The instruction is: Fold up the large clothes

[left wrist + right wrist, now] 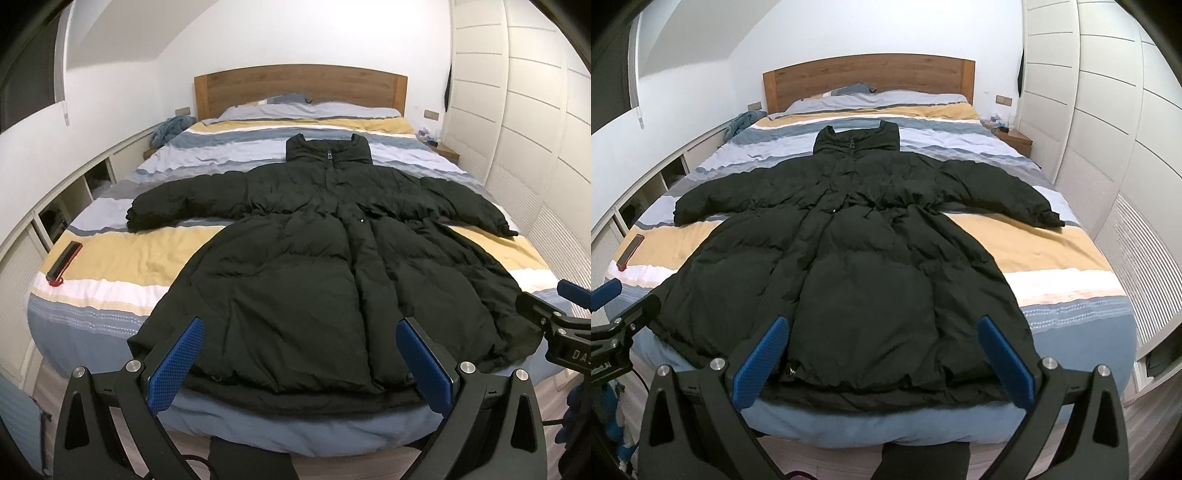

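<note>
Both tongs, left tongs (pixel 300 363) and right tongs (pixel 882 360), are held wide open and empty above the hem of the black puffer coat (pixel 325 266), which is spread flat, sleeves out, on the striped bed (pixel 122 258). No fold is begun; a sleeve is probably to be gripped first.

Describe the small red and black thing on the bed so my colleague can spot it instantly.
Start at the bed with the striped cover and the black coat spread across it. Look past the coat's left sleeve to the bed's left edge: the flat red and black object lies alone on a yellow stripe. I cannot tell what it is.
</note>
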The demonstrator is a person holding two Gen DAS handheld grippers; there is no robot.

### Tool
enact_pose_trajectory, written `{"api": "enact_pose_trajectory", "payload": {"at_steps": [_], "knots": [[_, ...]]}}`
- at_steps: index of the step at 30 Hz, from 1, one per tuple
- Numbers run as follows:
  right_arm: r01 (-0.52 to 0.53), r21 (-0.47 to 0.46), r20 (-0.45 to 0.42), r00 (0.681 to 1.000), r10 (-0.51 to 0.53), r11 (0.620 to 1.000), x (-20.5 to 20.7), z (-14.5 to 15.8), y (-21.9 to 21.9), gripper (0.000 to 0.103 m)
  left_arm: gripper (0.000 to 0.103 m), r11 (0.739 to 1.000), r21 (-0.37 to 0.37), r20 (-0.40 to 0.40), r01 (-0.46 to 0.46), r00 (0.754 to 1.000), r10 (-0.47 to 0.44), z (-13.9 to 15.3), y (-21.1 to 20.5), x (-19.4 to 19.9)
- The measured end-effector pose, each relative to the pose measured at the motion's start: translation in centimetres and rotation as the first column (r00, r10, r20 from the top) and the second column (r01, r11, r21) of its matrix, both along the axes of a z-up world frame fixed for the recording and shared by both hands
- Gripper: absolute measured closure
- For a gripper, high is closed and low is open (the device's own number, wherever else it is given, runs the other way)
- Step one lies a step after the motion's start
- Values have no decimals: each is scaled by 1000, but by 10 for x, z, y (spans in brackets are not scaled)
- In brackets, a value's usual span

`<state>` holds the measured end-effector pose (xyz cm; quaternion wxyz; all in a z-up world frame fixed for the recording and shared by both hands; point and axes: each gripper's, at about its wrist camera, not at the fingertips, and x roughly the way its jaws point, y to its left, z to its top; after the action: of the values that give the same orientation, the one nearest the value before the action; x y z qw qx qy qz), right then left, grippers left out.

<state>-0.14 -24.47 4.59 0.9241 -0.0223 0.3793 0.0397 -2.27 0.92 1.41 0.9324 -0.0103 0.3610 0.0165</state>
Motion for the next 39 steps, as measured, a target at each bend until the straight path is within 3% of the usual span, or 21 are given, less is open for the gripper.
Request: {"api": "enact_pose_trajectory", "payload": {"at_steps": [7,18,24,30,37,39], "knots": [[-7,-16,2,1000,7,1000,8,4,5,0,1,999,-53,-13,1,1000,-2,-1,10,7],[-14,-19,-18,1000,14,1000,22,-3,8,0,1,998,-52,-21,44,999,-45,-1,6,19],[5,-8,-31,1000,-5,1000,31,-8,-2,0,1,991,-108,-72,78,994,-86,-9,6,30],[38,-11,-44,998,-39,999,42,-12,-16,0,1,989,-132,-70,65,995,-74,-13,11,40],[64,-26,-41,997,-65,998,53,-10,-23,0,2,982,-177,-94,70,992,-87,-6,34,67],[68,-28,-36,997,-69,997,59,-7,-23,0,2,973,-220,-99,64,991,-87,-2,50,82]]}}
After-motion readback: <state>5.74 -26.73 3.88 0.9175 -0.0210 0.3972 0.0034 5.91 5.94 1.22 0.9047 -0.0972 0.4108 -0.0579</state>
